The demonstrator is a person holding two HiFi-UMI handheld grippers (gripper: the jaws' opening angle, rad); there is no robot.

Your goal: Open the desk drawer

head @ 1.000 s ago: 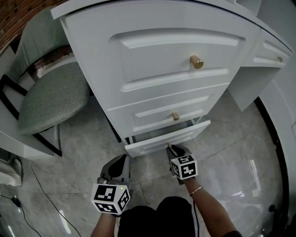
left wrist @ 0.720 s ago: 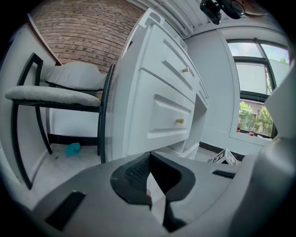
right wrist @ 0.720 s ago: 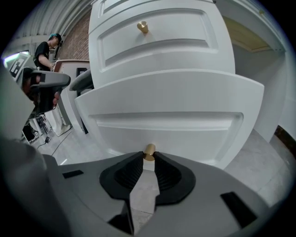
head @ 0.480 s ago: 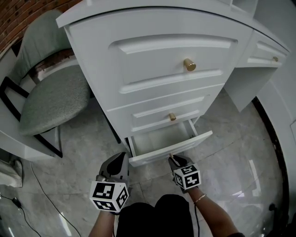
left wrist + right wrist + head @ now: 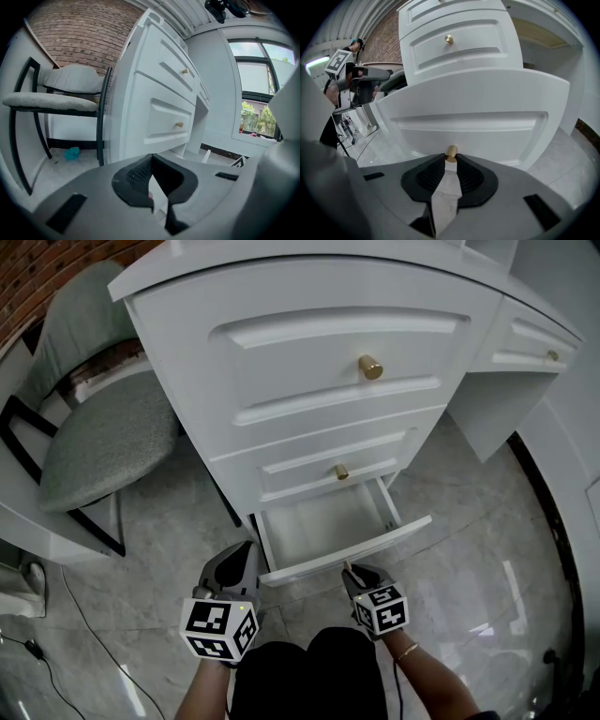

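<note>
Right gripper (image 5: 349, 570) is on the job: its jaws are clamped on the small brass knob (image 5: 451, 151) of the bottom drawer (image 5: 323, 519), pads pinching it from both sides right at the tips. The drawer front (image 5: 473, 122) sits square ahead of that gripper and fills its view. The drawer is part way out of the white desk pedestal (image 5: 309, 324), and its bare white inside shows just beyond the gripper. So this is the pulling stage, grip made and drawer on the move by my reading. How much travel is left I can't tell from here.

Left gripper (image 5: 239, 568) hangs off to the side, level with the right one and well apart from it, just short of the drawer's left front corner and touching nothing. Its jaws are together with nothing between them (image 5: 151, 161). It looks along the pedestal's side, with the middle drawer knob (image 5: 179, 124) up ahead of it and the grey cushioned chair (image 5: 51, 101) out to its left. Over the right gripper, beyond the open drawer, the middle knob (image 5: 341, 471) and the top knob (image 5: 370, 367) sit untouched.

Next up, I'd say, is more of a straight draw back toward the person, in line with the drawer's run. That knob is small and smooth, so the pinch has to stay firm. Any lift or twist could slip the pads off or jam the drawer crooked. The left gripper has no part to play unless the drawer needs steadying.
</note>
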